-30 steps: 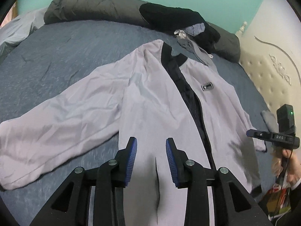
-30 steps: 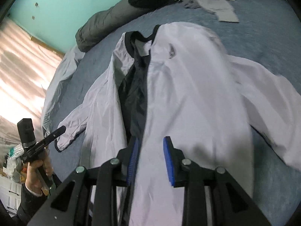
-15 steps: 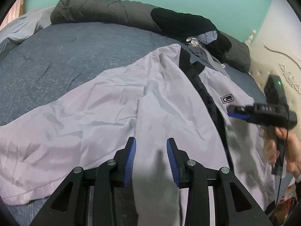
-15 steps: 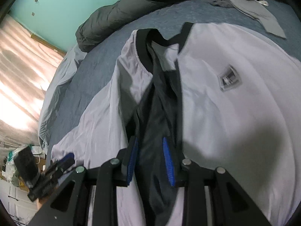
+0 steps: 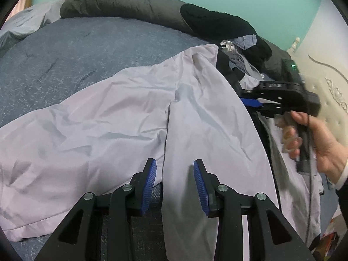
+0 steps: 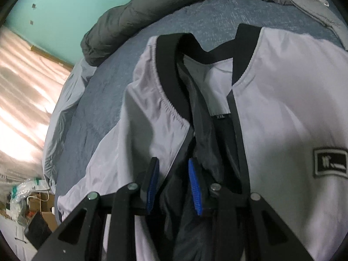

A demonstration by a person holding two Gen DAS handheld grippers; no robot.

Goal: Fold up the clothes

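A light lilac-grey jacket point(image 5: 130, 117) with a black collar point(image 6: 171, 69) and black lining lies front up and unzipped on the blue bed cover point(image 5: 65, 50). My left gripper point(image 5: 175, 182) hovers open just above the seam where the sleeve meets the body, with nothing between its blue pads. My right gripper point(image 6: 173, 182) is open over the jacket's front opening below the collar. The black-trimmed edge of one front panel runs between its pads, and I see no grip on it. In the left wrist view a hand point(image 5: 326, 143) holds that right gripper point(image 5: 248, 100).
A rolled dark grey quilt point(image 5: 121, 2), a black garment point(image 5: 217, 24) and a small heap of other clothes point(image 5: 245, 43) lie along the far side of the bed. A cream padded headboard point(image 5: 330, 82) stands at the right. Boxes and clutter point(image 6: 41, 202) sit on the floor beside the bed.
My left gripper has sunk closer to the jacket. My right gripper has swept from the jacket's lower part up to the open front just below the collar. Neither gripper's gap has visibly changed.
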